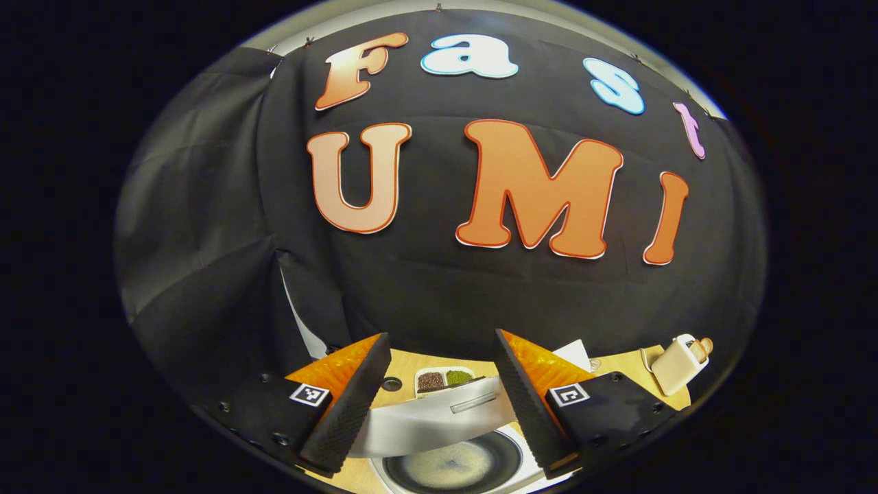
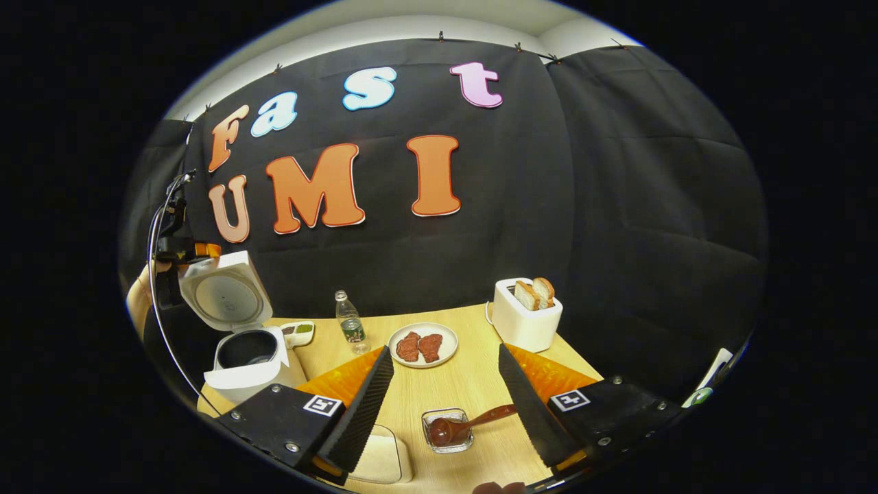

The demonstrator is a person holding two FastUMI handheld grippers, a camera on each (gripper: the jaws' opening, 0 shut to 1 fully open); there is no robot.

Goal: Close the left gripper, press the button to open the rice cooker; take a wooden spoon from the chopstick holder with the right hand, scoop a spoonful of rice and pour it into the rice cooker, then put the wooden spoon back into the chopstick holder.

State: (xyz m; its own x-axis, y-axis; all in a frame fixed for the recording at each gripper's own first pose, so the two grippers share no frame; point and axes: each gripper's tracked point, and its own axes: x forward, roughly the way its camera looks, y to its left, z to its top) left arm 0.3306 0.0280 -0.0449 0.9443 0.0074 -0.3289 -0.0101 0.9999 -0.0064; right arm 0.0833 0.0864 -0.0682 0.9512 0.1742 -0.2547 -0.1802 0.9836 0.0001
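Table (image 2: pixel 473 384): wooden spoon (image 2: pixel 461 425) between right tool (image 2: pixel 446 405) fingers.

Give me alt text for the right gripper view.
The open right gripper hovers over a wooden spoon lying in a small clear holder on the table. Beyond sit a plate of meat, a water bottle, a toaster and, far left, the open-lidded rice cooker.

The right gripper (image 2: pixel 444 405) hangs over the light wooden table (image 2: pixel 473 384) with jaws spread wide and empty. Between them, low down, a dark brown wooden spoon (image 2: pixel 466 423) rests with its bowl in a small clear square holder (image 2: pixel 447 430). Beyond the fingertips sits a white round plate of reddish meat slices (image 2: pixel 422 344). Left of the left finger, the white rice cooker (image 2: pixel 243 343) stands with its lid raised.
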